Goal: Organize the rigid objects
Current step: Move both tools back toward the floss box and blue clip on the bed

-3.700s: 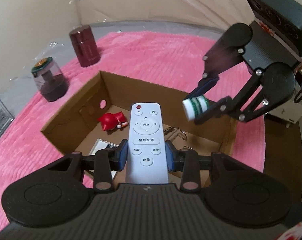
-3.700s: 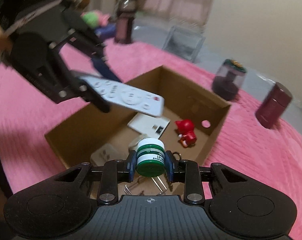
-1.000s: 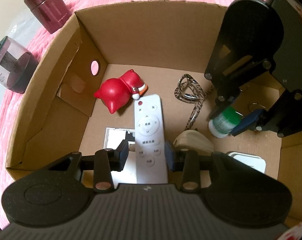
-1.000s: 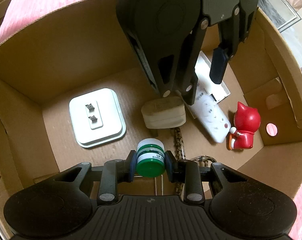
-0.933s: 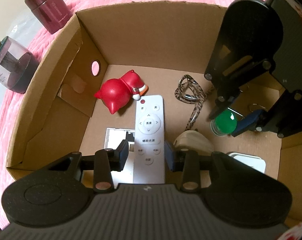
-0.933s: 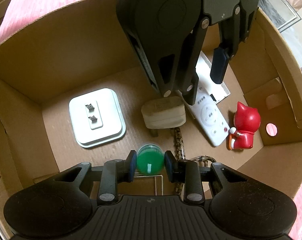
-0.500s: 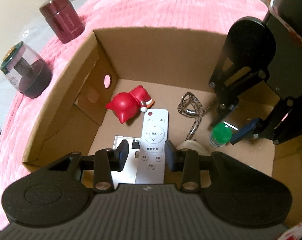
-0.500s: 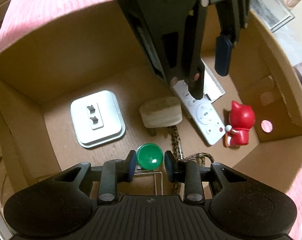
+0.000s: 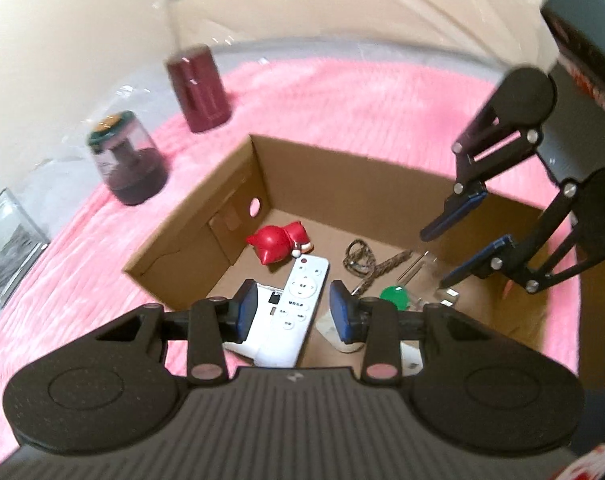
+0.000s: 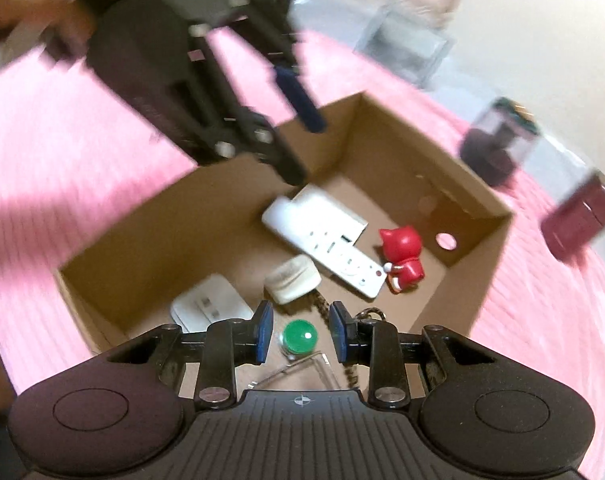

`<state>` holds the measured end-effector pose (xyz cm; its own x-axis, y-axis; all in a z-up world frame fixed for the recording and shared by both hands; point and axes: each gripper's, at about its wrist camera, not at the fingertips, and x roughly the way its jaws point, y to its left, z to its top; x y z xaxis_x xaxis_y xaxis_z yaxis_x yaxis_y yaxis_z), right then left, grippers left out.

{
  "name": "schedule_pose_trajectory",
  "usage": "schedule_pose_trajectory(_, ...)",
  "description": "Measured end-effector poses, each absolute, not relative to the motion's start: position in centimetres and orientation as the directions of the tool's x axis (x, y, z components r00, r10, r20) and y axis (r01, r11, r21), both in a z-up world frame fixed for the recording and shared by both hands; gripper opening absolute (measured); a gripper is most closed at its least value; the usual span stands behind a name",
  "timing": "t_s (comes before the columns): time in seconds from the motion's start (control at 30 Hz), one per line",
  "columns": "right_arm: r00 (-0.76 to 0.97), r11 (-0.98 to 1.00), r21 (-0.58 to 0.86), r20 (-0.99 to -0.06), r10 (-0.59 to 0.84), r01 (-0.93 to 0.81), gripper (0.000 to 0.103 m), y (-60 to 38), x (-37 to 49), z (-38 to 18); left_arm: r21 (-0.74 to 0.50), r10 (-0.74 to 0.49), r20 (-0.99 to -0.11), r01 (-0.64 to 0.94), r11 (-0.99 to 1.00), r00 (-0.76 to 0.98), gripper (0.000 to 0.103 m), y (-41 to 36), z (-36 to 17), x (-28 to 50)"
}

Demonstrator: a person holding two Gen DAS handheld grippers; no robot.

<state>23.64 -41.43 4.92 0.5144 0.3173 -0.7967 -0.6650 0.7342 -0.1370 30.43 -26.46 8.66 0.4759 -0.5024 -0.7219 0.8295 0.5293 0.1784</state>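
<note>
1. Two hand-held grippers hung above the cardboard box (image 9: 238, 184), both empty with jaws spread wide: the left hand-held gripper (image 9: 289, 312) and the right hand-held gripper (image 10: 301, 338).
2. Left of the box, on the pink blanket (image 9: 342, 100), stood a clear glass block (image 9: 6, 248), a dark jar with a green lid (image 9: 126, 164) and a maroon canister (image 9: 198, 88), all well apart from the box.
3. Inside the box, near its left wall, lay a red figurine (image 9: 278, 242); just beside it the white remote (image 9: 298, 304) rested flat, partly over a white card (image 9: 266, 300). The remote looked light, stiff and smooth, so gripping across its narrow sides near the middle seemed soundest.
4. Toward the middle of the box floor lay a patterned cord (image 9: 366, 264) and a beige plug (image 10: 292, 278).
5. Right of the cord stood the small green-capped bottle (image 9: 394, 298), upright on the box floor. It seemed light and hard, likely slick and easy to topple; pinching its round body below the cap would probably hold best.
6. Near the box's right wall in the right wrist view lay a white adapter (image 10: 210, 306).
</note>
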Motion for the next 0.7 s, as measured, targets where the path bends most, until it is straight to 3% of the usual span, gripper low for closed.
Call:
schedule_pose_trajectory(0.4, 0.763, 0.908, 0.012, -0.538, 0.358, -0.418, 0.027, -39.8, 14.8, 10.0, 0.017, -0.513, -0.573, 0.635, 0.772, 0.639, 0.035, -16.8, 11.9, 21.2)
schedule_pose_trajectory(0.7, 0.823, 0.920, 0.089, -0.420, 0.383, -0.382, 0.027, -34.1, 9.1, 11.4, -0.028, -0.373, -0.497, 0.416, 0.909, 0.783, 0.045, -8.2, 12.1, 14.2)
